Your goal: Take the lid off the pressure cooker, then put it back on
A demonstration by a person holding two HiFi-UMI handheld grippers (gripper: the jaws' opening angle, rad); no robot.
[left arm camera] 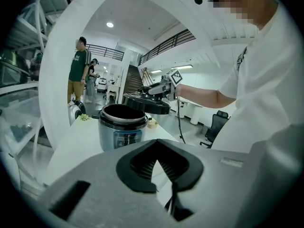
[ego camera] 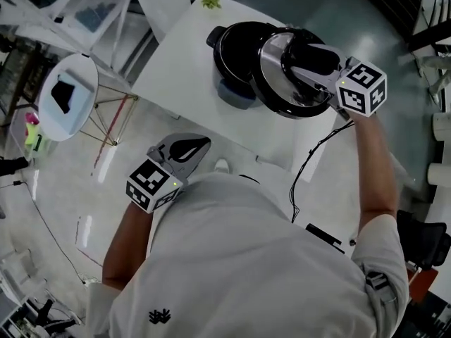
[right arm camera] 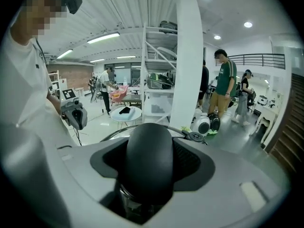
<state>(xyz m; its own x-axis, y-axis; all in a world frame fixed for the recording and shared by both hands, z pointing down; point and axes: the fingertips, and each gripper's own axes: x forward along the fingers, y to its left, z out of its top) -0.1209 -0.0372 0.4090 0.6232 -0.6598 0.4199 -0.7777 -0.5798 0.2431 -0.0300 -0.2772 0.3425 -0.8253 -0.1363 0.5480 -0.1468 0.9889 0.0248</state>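
The pressure cooker pot (ego camera: 236, 58) stands open on the white table (ego camera: 176, 69), its dark inside showing; it also shows in the left gripper view (left arm camera: 122, 127). The steel lid (ego camera: 282, 83) hangs tilted just right of the pot, overlapping its rim from above. My right gripper (ego camera: 318, 67) is shut on the lid's black handle (right arm camera: 148, 160), which fills the space between its jaws. My left gripper (ego camera: 187, 148) is off the table's near edge, apart from the cooker, shut with nothing in it (left arm camera: 156, 144).
A small green thing (ego camera: 210, 2) lies at the table's far edge. A black cable (ego camera: 310, 160) hangs off the table's right side. A round white side table (ego camera: 67, 97) stands at the left. A white pillar (right arm camera: 187, 61) and standing people (right arm camera: 223, 87) are beyond.
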